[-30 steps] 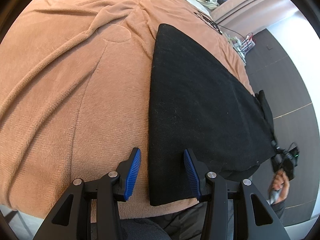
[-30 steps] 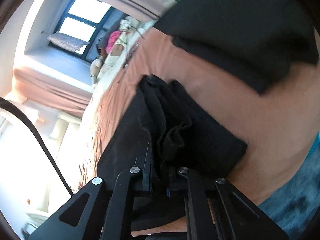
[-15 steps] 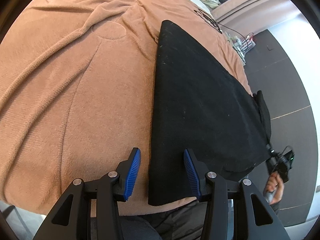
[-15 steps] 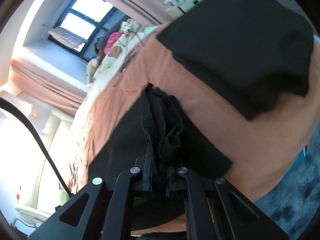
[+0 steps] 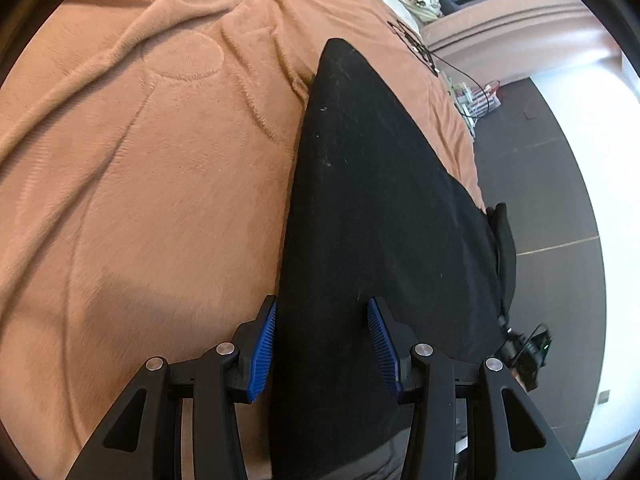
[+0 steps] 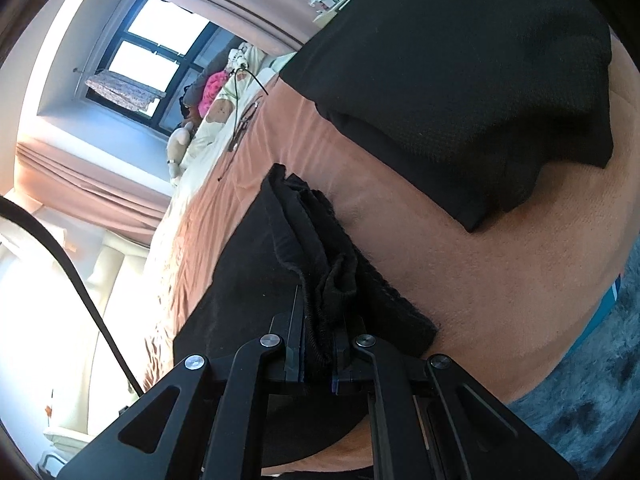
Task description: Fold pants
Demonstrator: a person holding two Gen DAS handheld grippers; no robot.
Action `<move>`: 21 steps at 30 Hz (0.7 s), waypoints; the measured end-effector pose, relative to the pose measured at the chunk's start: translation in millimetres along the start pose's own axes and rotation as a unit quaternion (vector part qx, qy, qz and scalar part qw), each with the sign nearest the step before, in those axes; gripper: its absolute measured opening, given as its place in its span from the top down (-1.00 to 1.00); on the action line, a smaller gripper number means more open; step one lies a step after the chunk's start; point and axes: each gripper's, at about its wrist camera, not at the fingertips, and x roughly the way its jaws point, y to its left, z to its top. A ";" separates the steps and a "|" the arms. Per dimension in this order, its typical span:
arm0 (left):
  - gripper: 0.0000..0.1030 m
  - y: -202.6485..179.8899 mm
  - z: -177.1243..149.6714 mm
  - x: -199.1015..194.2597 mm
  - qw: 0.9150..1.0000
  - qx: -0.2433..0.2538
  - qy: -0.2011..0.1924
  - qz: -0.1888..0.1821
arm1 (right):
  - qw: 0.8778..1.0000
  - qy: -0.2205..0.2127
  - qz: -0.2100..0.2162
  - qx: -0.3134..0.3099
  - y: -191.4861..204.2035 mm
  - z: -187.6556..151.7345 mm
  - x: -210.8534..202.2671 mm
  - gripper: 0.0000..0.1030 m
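Black pants (image 5: 372,200) lie flat and lengthwise on a tan fleece blanket (image 5: 140,140) over a bed. My left gripper (image 5: 322,332) is open, its blue-padded fingers (image 5: 264,340) straddling the near end of the pants, with the left edge of the cloth at the left pad. My right gripper (image 6: 318,344) is shut on a bunched, ribbed edge of the pants (image 6: 320,264) at the bed's side. The right gripper also shows small at the far right of the left wrist view (image 5: 528,352).
A second folded black garment (image 6: 460,72) lies on the blanket beyond the right gripper. Pillows and soft toys (image 6: 216,108) sit at the bed's head below a window. Dark floor (image 5: 552,200) and a blue rug (image 6: 592,380) border the bed.
My left gripper has moved slightly right, so the pants' edge now lies between its fingers. My right gripper has kept its hold on the bunched edge and shifted with it.
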 end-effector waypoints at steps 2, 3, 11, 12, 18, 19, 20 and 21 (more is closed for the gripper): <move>0.22 -0.8 -0.3 2.2 1.000 -0.002 -0.002 0.002 | 1.000 0.002 -0.001 0.008 -2.1 -0.4 7.6 0.92; 0.26 -2.6 -1.6 2.3 1.000 0.005 -0.004 0.008 | 1.000 0.002 0.002 0.013 -3.6 -1.6 8.9 0.91; 0.58 -3.3 -5.7 -3.4 1.000 0.019 -0.012 -0.007 | 1.000 0.008 0.012 0.027 -1.4 -15.1 3.4 0.40; 0.58 -3.3 -4.9 -3.1 1.000 0.020 -0.012 -0.006 | 1.000 0.003 0.016 0.021 2.3 -18.4 0.2 0.07; 0.51 2.3 -1.6 1.8 1.000 0.000 -0.003 -0.014 | 0.999 -0.029 -0.024 -0.030 26.0 -35.6 -13.3 -0.52; 0.49 3.8 -0.2 2.6 1.000 -0.004 -0.001 -0.017 | 0.999 -0.027 -0.025 -0.031 26.4 -37.5 -14.3 -0.52; 0.49 4.2 1.2 3.7 1.000 -0.007 0.000 -0.021 | 0.999 -0.024 -0.028 -0.027 24.8 -39.0 -15.2 -0.52; 0.48 5.9 2.8 5.2 1.000 -0.011 0.001 -0.025 | 0.999 -0.019 -0.031 -0.025 23.5 -39.6 -14.9 -0.52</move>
